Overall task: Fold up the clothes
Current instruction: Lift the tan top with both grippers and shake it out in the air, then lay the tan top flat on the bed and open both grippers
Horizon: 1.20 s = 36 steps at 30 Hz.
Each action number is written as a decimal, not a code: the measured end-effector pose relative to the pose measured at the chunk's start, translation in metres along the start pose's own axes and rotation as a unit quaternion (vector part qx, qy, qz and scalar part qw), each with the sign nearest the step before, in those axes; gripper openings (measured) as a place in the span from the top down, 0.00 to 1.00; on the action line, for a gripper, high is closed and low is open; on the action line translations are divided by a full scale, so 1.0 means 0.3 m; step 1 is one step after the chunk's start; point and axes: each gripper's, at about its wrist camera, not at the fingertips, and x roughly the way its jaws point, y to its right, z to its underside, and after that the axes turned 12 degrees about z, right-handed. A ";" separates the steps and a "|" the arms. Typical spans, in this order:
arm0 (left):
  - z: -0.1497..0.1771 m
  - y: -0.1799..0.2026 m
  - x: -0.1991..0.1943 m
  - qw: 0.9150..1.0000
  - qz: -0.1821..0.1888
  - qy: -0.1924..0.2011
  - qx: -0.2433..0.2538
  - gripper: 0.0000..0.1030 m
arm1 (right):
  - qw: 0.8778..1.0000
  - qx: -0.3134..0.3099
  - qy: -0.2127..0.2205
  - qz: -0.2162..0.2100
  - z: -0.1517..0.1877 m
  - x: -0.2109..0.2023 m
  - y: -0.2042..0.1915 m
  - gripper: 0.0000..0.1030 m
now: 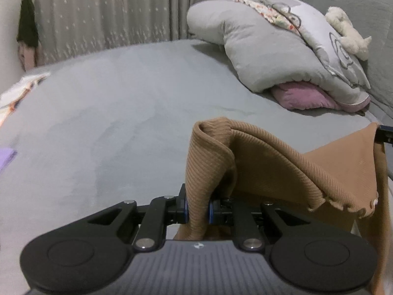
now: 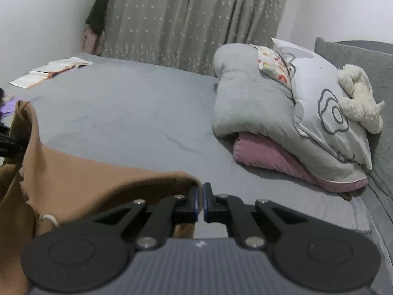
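Left wrist view is showing the left gripper (image 1: 198,207) clamping a bunched fold of the brown ribbed garment (image 1: 319,169) above the bed (image 1: 98,123); only the right wrist view is showing the right gripper (image 2: 200,202) pinching its corner.

Two grippers: the left gripper (image 1: 198,209) and the right gripper (image 2: 200,201). One brown garment (image 1: 270,162) between them. One grey bed (image 2: 127,118). One curtain (image 2: 196,19) at the far side. On the right, one grey duvet (image 2: 248,103), one pink cushion (image 2: 260,154), one flower-print pillow (image 2: 326,113), one floral cloth (image 2: 272,67) and one white plush toy (image 2: 361,98). Far left, two open books (image 2: 51,70). One dark garment (image 2: 98,14) hangs in the corner.
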 end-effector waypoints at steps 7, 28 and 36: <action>-0.044 -0.068 0.215 0.999 0.024 -0.035 -0.019 0.88 | 0.998 0.009 -0.054 -0.007 0.014 0.220 -0.006 0.97; -0.061 -0.146 0.268 0.999 0.005 -0.039 -0.036 0.59 | 0.997 -0.035 -0.062 0.017 0.136 0.412 -0.102 0.30; -0.039 -0.078 0.163 0.998 0.029 -0.043 -0.029 0.58 | 0.994 0.051 -0.090 -0.018 0.125 0.305 -0.010 0.30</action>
